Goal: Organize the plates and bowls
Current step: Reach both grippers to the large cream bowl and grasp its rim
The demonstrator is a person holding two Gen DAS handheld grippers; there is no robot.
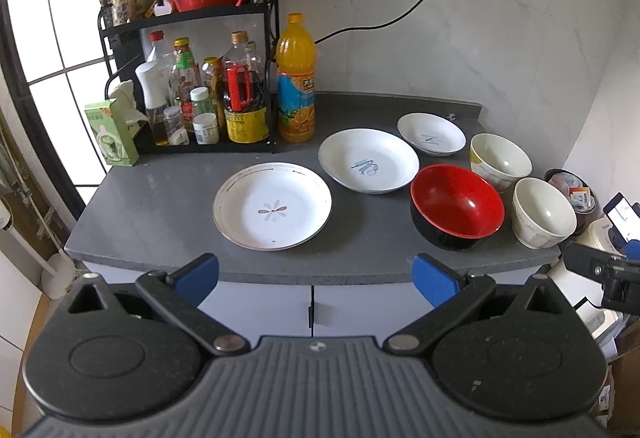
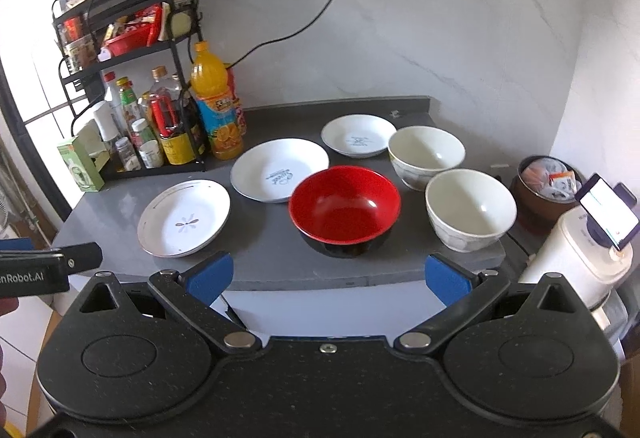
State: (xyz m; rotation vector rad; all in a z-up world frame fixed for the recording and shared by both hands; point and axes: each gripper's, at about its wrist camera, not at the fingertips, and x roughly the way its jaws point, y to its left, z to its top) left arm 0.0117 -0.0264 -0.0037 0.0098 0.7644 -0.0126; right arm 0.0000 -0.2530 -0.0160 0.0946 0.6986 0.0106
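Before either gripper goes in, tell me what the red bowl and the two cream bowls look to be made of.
Red bowl: probably lacquer-style plastic or melamine; glossy red inside, black outside, with sharp window glints.
Near cream bowl and far cream bowl: likely glazed ceramic; thick rims, soft sheen, faint pattern outside.
None of this is certain from looks alone.
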